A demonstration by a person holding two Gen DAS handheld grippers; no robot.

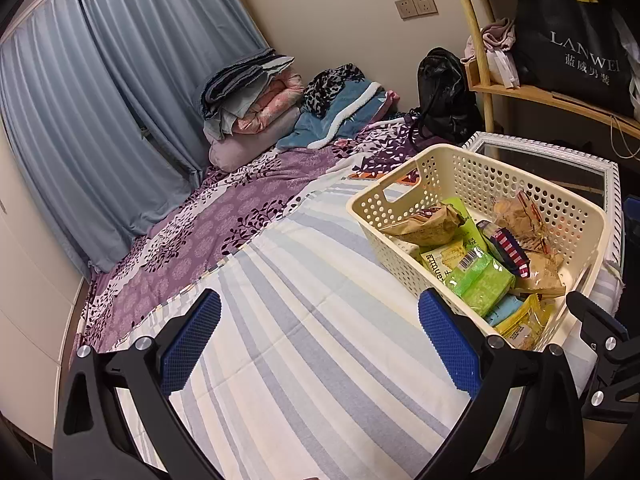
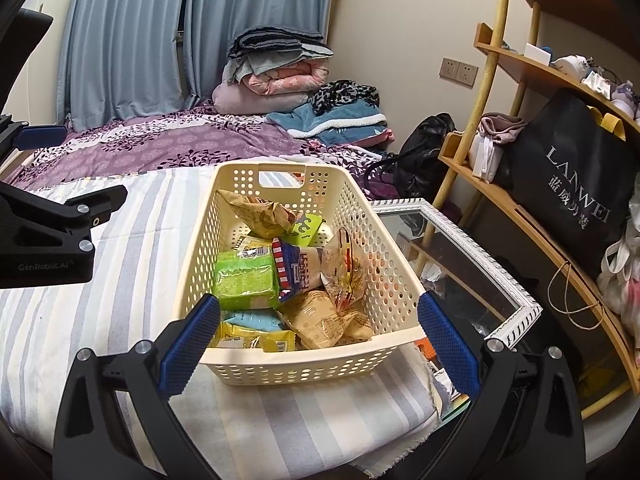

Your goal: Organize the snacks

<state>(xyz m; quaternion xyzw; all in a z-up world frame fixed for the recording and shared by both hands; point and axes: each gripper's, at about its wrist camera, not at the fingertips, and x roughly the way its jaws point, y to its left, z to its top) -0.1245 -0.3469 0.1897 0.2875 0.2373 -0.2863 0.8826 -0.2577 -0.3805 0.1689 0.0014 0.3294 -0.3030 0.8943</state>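
A cream perforated basket (image 2: 304, 364) stands on the striped sheet near the bed's right edge; it also shows in the left wrist view (image 1: 400, 200). It holds several snack packs: a green pack (image 2: 244, 284), a brown bag (image 2: 256, 212), a red-striped pack (image 2: 296, 268), a clear bag (image 2: 344, 272) and yellow packs (image 2: 260, 340). My right gripper (image 2: 318, 340) is open and empty, fingers either side of the basket's near end. My left gripper (image 1: 320, 344) is open and empty over the bare sheet, left of the basket.
Folded blankets (image 2: 280, 68) and a blue towel (image 2: 340, 120) lie at the bed's far end. A black bag (image 2: 424, 152), a white-framed mirror (image 2: 496, 280) and a wooden shelf (image 2: 532, 216) with a black shopping bag (image 2: 568, 184) stand to the right.
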